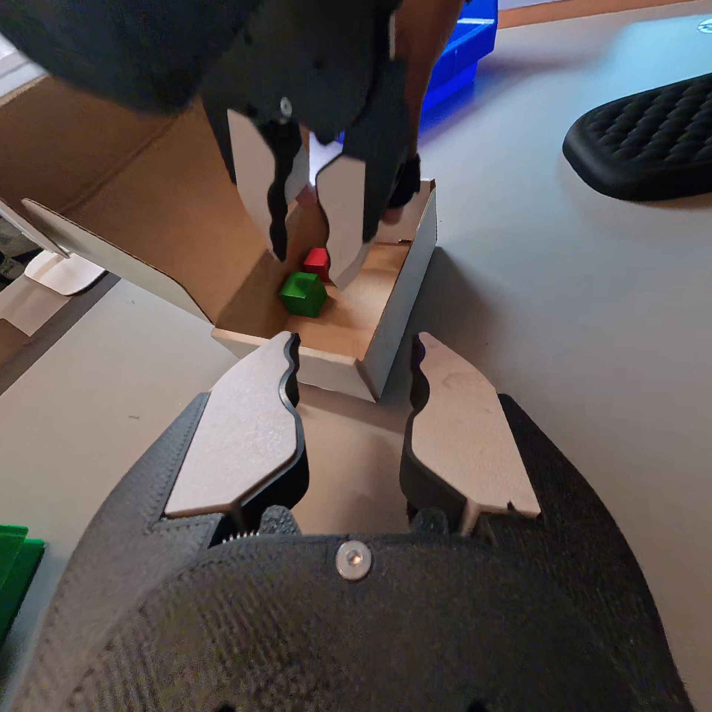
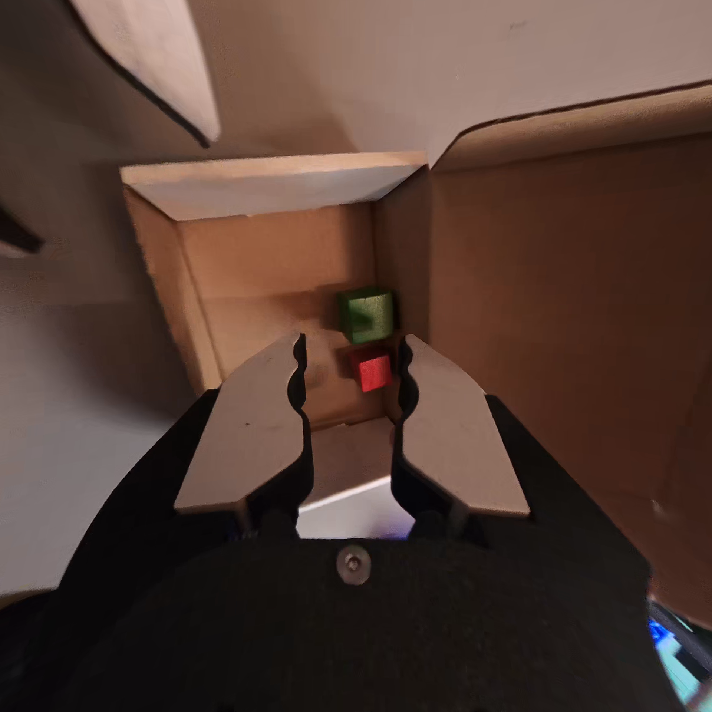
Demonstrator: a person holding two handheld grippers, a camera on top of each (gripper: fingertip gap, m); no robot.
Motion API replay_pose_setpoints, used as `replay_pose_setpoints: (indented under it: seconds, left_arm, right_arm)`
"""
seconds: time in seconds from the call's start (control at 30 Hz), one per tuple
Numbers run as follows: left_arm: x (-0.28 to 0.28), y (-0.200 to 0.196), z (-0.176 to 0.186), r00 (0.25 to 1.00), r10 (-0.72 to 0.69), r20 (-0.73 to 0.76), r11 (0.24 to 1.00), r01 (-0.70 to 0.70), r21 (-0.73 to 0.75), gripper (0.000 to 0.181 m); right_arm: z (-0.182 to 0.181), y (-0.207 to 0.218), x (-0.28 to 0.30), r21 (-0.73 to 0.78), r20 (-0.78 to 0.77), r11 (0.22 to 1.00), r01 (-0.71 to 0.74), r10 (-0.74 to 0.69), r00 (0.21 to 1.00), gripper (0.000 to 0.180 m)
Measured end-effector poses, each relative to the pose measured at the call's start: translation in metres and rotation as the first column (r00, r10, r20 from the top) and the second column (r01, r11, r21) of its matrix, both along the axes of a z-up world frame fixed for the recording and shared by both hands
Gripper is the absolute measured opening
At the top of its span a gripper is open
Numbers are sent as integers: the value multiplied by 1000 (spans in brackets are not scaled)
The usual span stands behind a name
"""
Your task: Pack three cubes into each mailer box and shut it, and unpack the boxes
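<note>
An open mailer box (image 1: 400, 308) stands on the grey table, white outside, brown inside, its lid (image 1: 127, 185) raised to the left. A green cube (image 1: 304, 294) and a red cube (image 1: 316, 262) lie on its floor. My left gripper (image 1: 356, 339) is open and empty, just in front of the box's near wall. My right gripper (image 1: 308, 269) reaches down into the box from above, open, its fingertips on either side of the red cube. In the right wrist view the right gripper (image 2: 352, 341) is open above the red cube (image 2: 373, 371), with the green cube (image 2: 366, 316) beyond it.
A blue bin (image 1: 458, 61) stands behind the box. A black textured pad (image 1: 647, 142) lies at the right. Another white box part (image 1: 57, 269) sits at the left, and a green object (image 1: 15, 570) at the lower left edge. The left gripper's fingers (image 2: 162, 69) show at top left. Measured from the fingertips, the red cube (image 2: 373, 371) is 4 centimetres or so from the right gripper and 12 centimetres from the left. It turns up in the left wrist view (image 1: 317, 256) as well.
</note>
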State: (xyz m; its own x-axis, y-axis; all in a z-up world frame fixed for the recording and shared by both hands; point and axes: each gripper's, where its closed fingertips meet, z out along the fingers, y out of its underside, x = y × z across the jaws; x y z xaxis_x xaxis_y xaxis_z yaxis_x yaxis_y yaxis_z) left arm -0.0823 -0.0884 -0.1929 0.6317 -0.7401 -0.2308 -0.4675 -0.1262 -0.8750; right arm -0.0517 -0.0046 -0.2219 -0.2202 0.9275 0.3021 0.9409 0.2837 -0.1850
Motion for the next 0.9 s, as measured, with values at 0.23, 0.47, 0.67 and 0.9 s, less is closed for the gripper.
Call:
replay_pose_setpoints:
  seconds: [0.23,0.47,0.67,0.9]
  left_arm:
    - [2,1,-13,998,-5,-56,1000,4,-16,55]
    - [2,2,-17,998,0,-59,1000,-1,-29,54]
    - [1,3,-17,998,3,-63,1000,-5,-27,53]
    - [1,2,-16,998,5,-56,1000,-6,-27,54]
  right_arm:
    - [-22,6,-5,70,5,997,-9,9,1000,46]
    - [-23,-2,-6,37,0,999,-34,34,999,28]
    - [-21,-11,-3,-47,9,998,-44,44,999,38]
    - [-9,-16,-6,-107,-56,993,-43,37,998,28]
